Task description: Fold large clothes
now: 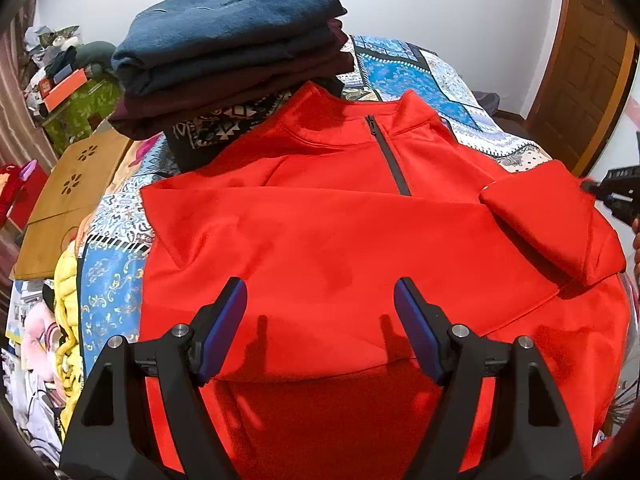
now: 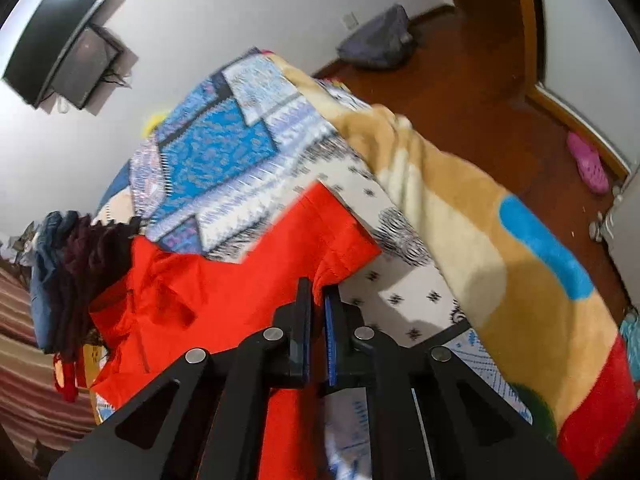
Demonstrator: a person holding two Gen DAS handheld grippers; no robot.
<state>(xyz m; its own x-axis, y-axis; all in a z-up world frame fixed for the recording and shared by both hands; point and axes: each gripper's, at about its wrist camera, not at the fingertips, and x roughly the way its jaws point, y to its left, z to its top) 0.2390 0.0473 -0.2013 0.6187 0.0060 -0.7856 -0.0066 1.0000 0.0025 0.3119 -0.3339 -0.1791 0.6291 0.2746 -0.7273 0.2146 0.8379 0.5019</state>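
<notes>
One red pullover [image 1: 320,240] lies flat on the patterned bedspread [image 1: 404,72], one sleeve [image 1: 552,224] folded in at the right. Behind it, far left, one stack of folded clothes [image 1: 228,52]. The left gripper [image 1: 320,300] hovers wide over the near chest, gripping nothing. The right gripper [image 2: 317,292] is pinched onto the pullover's right edge.

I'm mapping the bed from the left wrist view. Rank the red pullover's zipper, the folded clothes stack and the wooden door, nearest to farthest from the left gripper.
1. Zipper: straight ahead of the left gripper.
2. Folded clothes stack: behind, up left.
3. Wooden door: far right.
</notes>
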